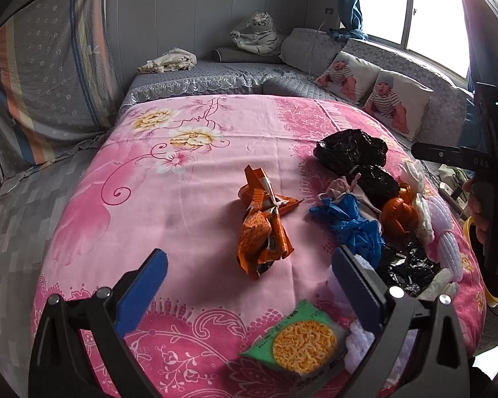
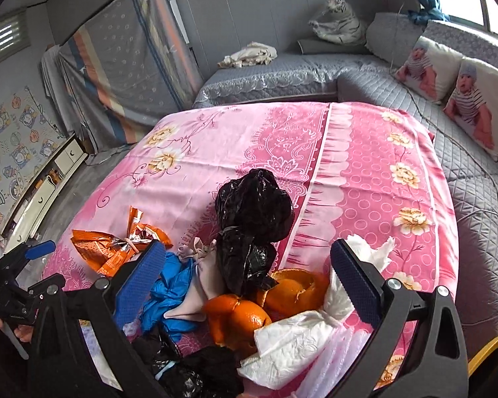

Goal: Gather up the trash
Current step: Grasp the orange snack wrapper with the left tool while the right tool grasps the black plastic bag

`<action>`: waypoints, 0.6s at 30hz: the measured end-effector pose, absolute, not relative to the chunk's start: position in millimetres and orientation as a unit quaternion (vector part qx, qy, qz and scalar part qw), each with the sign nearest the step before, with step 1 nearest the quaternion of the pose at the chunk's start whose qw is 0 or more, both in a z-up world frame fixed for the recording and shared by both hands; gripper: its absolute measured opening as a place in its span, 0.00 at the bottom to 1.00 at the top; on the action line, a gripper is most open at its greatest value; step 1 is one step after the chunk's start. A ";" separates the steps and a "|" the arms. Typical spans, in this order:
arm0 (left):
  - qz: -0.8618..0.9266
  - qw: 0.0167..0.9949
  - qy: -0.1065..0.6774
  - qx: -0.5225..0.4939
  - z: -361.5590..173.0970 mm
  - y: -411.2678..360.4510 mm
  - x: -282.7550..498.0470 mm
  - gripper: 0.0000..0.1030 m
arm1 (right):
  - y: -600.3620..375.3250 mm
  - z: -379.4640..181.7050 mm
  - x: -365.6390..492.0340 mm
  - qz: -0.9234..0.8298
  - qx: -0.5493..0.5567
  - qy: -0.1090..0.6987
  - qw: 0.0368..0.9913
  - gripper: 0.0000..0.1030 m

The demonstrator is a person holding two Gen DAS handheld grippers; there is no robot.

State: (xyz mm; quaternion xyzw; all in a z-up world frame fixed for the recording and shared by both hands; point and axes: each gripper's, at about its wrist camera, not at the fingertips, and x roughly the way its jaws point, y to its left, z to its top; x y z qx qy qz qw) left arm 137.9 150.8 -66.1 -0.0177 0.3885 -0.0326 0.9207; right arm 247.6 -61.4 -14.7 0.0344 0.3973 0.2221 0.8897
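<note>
Trash lies on a pink flowered cloth [image 1: 189,205]. In the left wrist view, a crumpled orange wrapper [image 1: 262,229] sits in the middle, a green noodle packet [image 1: 298,341] lies near me, and black bags [image 1: 352,149], a blue glove [image 1: 352,225], orange peel [image 1: 398,212] and white tissue [image 1: 421,199] pile at the right. My left gripper [image 1: 249,285] is open and empty, just short of the orange wrapper. My right gripper [image 2: 249,278] is open and empty above the orange peel [image 2: 245,318], black bag [image 2: 252,205], blue glove [image 2: 172,292] and tissue [image 2: 292,338].
A grey quilted sofa [image 1: 215,73] wraps the back and right, with baby-print cushions [image 1: 381,96] and a plush white tiger [image 1: 259,33]. A cloth-covered cabinet [image 1: 46,76] stands at the left. A window [image 1: 411,3] is at the back right. A yellow object [image 2: 494,348] lies off the cloth's right edge.
</note>
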 end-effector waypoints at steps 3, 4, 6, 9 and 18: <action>-0.053 0.913 0.403 -0.030 -74.0 158.5 157.0 0.93 | -60.9 -25.4 266.7 0.229 0.052 0.420 0.877 0.92; -0.063 0.910 0.408 -0.038 -76.2 160.5 162.2 0.93 | -59.8 -28.5 273.4 0.231 0.059 0.426 0.873 0.92; -0.075 0.906 0.415 -0.043 -80.1 161.5 170.3 0.93 | -53.8 -33.3 283.8 0.235 0.063 0.437 0.866 0.92; -0.074 0.902 0.423 -0.041 -85.5 160.8 182.0 0.93 | -44.6 -43.5 299.9 0.235 0.055 0.449 0.861 0.92; -0.082 0.888 0.451 -0.038 -96.8 151.7 203.9 0.88 | -30.7 -62.7 334.6 0.237 0.080 0.478 0.842 0.92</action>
